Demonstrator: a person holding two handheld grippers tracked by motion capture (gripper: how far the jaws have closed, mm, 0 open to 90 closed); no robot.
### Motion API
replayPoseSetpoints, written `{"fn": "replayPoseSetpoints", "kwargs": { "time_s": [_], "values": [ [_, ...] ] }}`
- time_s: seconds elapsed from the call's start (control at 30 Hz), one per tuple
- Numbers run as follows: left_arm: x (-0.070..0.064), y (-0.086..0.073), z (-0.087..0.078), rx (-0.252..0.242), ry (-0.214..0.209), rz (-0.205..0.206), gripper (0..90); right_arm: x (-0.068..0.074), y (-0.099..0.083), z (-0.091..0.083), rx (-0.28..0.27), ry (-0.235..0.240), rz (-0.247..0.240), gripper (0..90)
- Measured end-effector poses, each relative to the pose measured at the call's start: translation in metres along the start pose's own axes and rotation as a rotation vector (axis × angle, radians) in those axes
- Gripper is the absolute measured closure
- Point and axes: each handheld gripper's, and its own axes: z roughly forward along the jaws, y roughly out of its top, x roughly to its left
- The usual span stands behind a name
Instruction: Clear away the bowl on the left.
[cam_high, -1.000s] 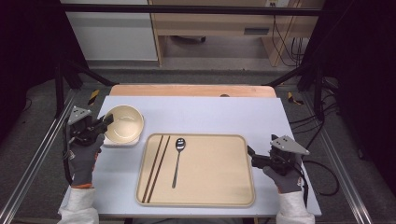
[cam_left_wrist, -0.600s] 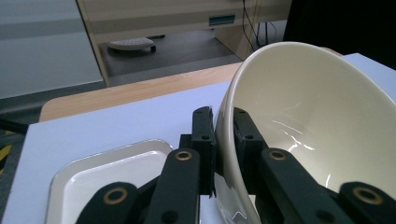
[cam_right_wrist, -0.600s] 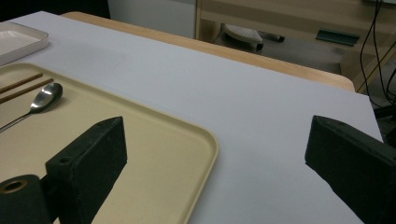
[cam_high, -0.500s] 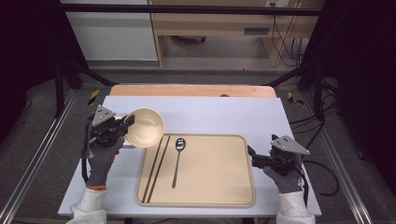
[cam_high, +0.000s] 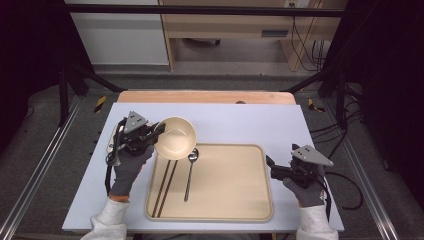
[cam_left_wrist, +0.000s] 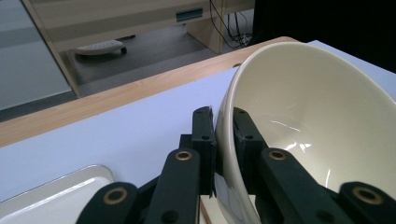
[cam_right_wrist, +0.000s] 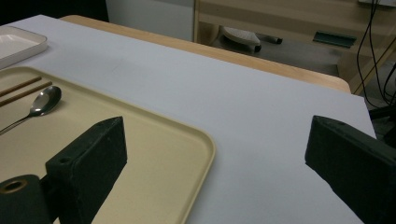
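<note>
My left gripper (cam_high: 157, 135) is shut on the rim of a cream bowl (cam_high: 175, 137), one jaw inside and one outside. The bowl hangs tilted over the far left corner of a beige tray (cam_high: 235, 200). In the left gripper view the bowl (cam_left_wrist: 303, 116) stands on edge between the jaws of that gripper (cam_left_wrist: 224, 135). A metal spoon (cam_high: 190, 170) and a pair of dark chopsticks (cam_high: 165, 187) lie on the tray's left part. My right gripper (cam_high: 270, 167) rests open by the tray's right edge, nothing between its jaws (cam_right_wrist: 215, 154).
A small pale dish (cam_high: 112, 150) lies on the white table top under my left hand, and its corner shows in the left gripper view (cam_left_wrist: 56, 191). A wooden strip (cam_high: 205, 96) runs along the table's far edge. The right half of the tray (cam_right_wrist: 154, 154) is bare.
My left gripper has carried the bowl rightward from the table's left side to the tray's far left corner. The right gripper has stayed in place.
</note>
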Motion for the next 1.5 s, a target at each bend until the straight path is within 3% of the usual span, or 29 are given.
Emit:
{"fn": "replayPoseSetpoints", "kwargs": {
  "time_s": [0.6,1.03,1.33,1.5],
  "values": [
    [-0.045,0.007,0.061,0.099,-0.075,0.035,82.1,0.000,0.000,0.000,-0.002,0.007,0.002,5.9],
    [-0.062,-0.006,0.096,0.174,-0.106,0.040,82.0,-0.001,0.000,0.000,-0.002,0.008,0.005,5.9],
    [-0.063,-0.015,0.118,0.234,-0.102,0.027,81.9,-0.001,0.000,-0.001,-0.005,0.011,0.006,5.9],
    [-0.064,-0.018,0.124,0.246,-0.122,0.012,81.9,-0.001,0.000,-0.001,-0.006,0.012,0.005,5.9]
  ]
}}
